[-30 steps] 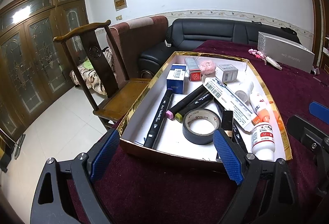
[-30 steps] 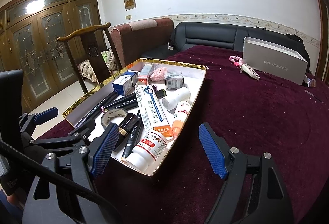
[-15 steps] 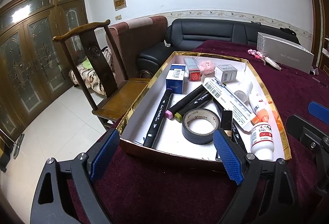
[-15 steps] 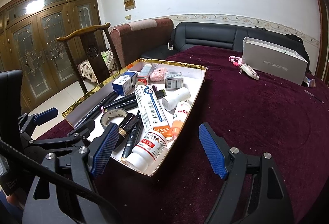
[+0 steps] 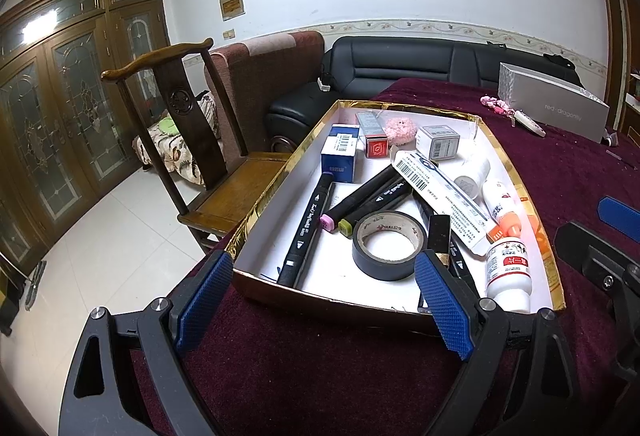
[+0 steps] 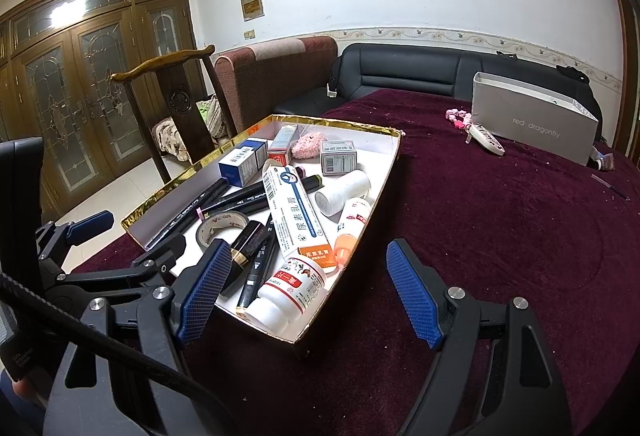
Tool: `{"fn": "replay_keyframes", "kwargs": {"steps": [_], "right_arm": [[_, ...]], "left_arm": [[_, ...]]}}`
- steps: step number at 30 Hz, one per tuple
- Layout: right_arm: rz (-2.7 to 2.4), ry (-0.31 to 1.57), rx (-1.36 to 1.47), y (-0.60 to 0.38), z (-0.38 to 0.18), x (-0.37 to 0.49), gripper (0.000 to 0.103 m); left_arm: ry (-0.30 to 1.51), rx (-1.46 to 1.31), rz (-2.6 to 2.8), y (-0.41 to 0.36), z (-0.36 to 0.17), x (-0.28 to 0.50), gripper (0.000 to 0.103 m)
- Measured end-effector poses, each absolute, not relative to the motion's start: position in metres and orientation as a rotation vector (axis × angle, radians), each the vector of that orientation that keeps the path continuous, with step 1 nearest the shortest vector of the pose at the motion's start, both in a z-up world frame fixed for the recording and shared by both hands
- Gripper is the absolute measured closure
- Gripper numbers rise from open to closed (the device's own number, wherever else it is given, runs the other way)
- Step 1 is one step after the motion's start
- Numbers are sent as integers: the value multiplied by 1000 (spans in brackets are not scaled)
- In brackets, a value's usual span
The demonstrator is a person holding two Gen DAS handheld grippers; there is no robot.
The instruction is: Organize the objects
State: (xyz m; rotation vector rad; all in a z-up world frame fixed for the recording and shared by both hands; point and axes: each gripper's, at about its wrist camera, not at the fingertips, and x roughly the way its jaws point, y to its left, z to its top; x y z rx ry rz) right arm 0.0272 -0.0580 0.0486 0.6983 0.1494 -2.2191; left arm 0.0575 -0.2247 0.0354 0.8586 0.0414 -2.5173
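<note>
Left hand-held gripper (image 5: 320, 300) and right hand-held gripper (image 6: 308, 292): both gaping wide, gripping nothing, hovering at the near edge of the gold-rimmed tray (image 5: 280, 175). Tray sitting on the maroon table (image 6: 500, 236), holding black markers (image 5: 306, 232), tape roll (image 5: 388, 246), white bottle (image 5: 509, 272), ointment box (image 6: 294, 209), small cartons (image 5: 340, 155).

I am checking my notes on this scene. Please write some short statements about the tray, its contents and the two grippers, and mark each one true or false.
1. The roll of black tape lies inside the shallow gold-rimmed white tray. True.
2. The left gripper is shut on a black marker pen. False: it is open and holds nothing.
3. The grey cardboard box stands on the dark red tablecloth, outside the tray. True.
4. The right gripper holds the white red-labelled bottle. False: it is open; the bottle lies in the tray.
</note>
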Motion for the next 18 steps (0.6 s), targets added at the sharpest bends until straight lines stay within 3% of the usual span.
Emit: {"fn": "replay_keyframes", "kwargs": {"steps": [18], "right_arm": [[-2219,147,696,-57,50,27,22]], "left_arm": [[43,851,-2519,-224,36,60,14]]}}
